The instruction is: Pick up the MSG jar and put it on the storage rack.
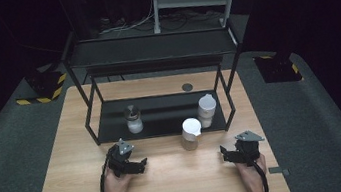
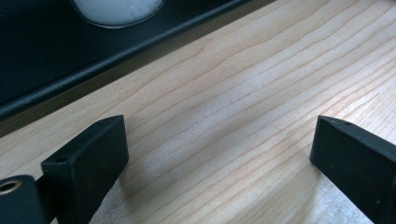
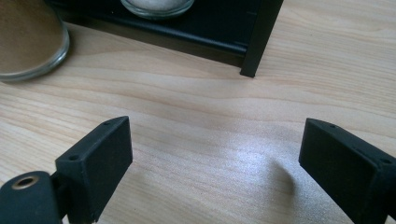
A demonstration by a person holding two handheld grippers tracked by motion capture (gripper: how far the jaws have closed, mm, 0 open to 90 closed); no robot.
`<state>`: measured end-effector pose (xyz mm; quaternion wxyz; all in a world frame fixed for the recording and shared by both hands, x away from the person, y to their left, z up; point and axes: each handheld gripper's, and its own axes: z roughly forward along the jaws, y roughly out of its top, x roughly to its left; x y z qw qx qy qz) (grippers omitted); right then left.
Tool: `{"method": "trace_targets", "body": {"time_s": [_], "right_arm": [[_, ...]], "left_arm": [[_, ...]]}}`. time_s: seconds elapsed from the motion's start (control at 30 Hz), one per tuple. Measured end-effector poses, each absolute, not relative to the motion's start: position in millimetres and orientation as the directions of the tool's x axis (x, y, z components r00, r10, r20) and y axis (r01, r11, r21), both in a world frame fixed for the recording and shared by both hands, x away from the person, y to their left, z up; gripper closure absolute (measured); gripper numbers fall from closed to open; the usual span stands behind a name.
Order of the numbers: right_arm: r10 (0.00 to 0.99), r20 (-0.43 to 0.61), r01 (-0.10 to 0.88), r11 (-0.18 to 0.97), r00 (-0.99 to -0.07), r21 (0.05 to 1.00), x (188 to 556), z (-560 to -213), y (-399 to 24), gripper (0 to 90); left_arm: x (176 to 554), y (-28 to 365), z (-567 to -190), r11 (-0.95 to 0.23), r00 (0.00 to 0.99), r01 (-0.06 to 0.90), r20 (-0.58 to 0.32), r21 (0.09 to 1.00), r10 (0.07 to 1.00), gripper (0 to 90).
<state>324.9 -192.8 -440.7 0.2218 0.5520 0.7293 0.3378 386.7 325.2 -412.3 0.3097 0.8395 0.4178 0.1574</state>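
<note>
Tabletop (image 1: pixel 171 187): bare wood in front of the rack, with open room for both hands.
Rack (image 1: pixel 160 127): black, its low shelf carrying two jars.
Brown jar (image 1: pixel 191 134): white-lidded, standing just off the rack's front edge, likely ready for a grasp.
Left gripper (image 1: pixel 140 165): fingers apart, empty, near the rack's front.
Right gripper (image 1: pixel 223 154): fingers wide apart, empty, right of the brown jar.

Black grippers (image 1: pixel 143 164), grey triangular plates (image 1: pixel 249 137)
</note>
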Motion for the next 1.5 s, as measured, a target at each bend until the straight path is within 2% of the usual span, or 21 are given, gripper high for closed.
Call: {"method": "trace_targets", "body": {"time_s": [0.23,0.53,1.5], "right_arm": [[0.951,0.021,0.678,0.204,-0.309,0.706,332.4,-437.3,-186.2,8.7],[0.952,0.069,0.701,0.17,-0.298,0.693,338.2,-436.9,-193.6,8.3],[0.95,0.071,0.702,0.173,-0.304,0.69,339.2,-436.8,-194.1,6.8]], "left_arm": [[387.0,325.5,-412.1,-0.46,0.602,0.604,0.006,0.651,0.798,4.3],[386.9,325.5,-412.2,-0.46,0.602,0.603,0.006,0.651,0.798,4.4],[386.6,325.1,-412.1,-0.459,0.599,0.605,0.008,0.651,0.801,4.5]]}}
